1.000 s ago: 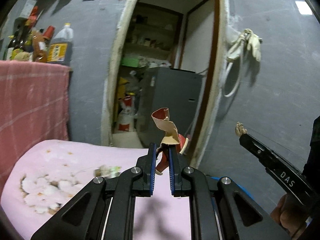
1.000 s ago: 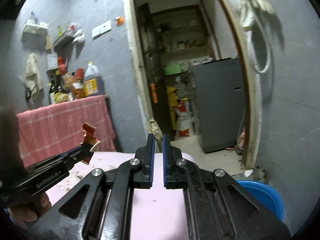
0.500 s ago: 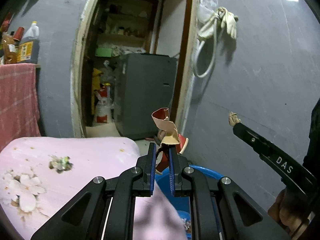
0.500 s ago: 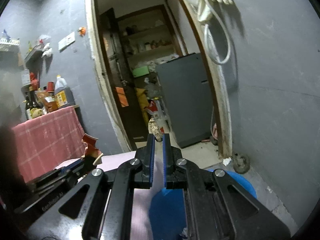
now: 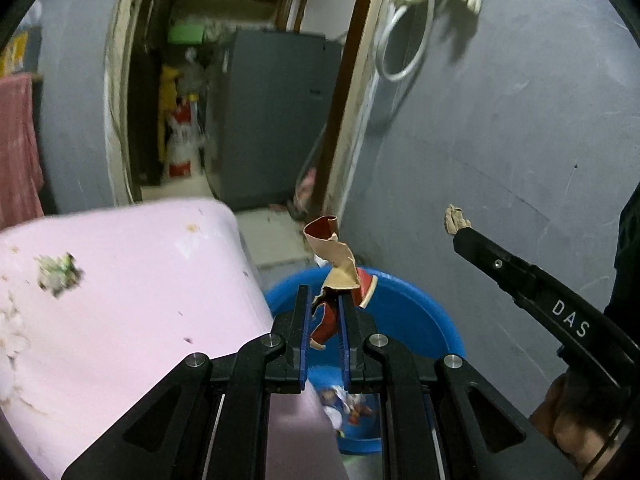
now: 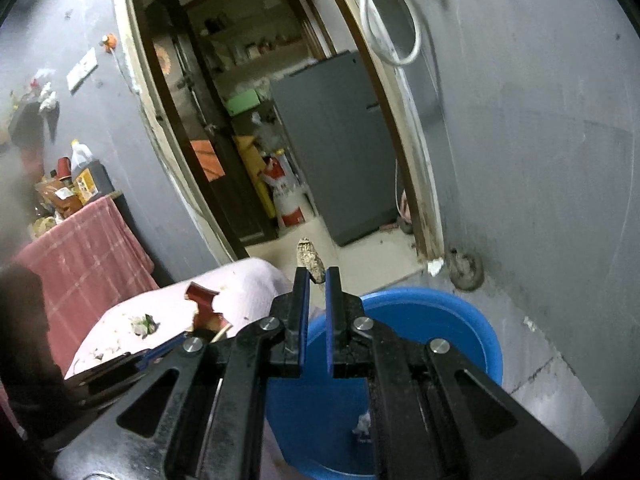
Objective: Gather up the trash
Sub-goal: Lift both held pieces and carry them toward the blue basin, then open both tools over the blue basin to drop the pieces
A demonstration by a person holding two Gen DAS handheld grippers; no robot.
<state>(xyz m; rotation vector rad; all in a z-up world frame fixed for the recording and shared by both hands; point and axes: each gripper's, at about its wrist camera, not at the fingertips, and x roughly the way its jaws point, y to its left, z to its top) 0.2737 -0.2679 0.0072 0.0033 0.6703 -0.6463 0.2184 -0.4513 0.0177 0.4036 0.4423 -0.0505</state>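
My left gripper is shut on a crumpled red and tan wrapper and holds it above the near rim of a blue bin. My right gripper is shut on a small brownish scrap, above the far left rim of the same blue bin. The right gripper also shows in the left wrist view at the right, still holding its scrap. The left gripper with the wrapper shows in the right wrist view at the left. A greenish scrap lies on the pink table.
The bin stands on the floor by a grey wall and holds some trash. An open doorway with a grey cabinet lies behind. A red-checked cloth covers a shelf of bottles at the left.
Both grippers have swung right, off the pink table and over the blue bin, each still holding its piece of trash.
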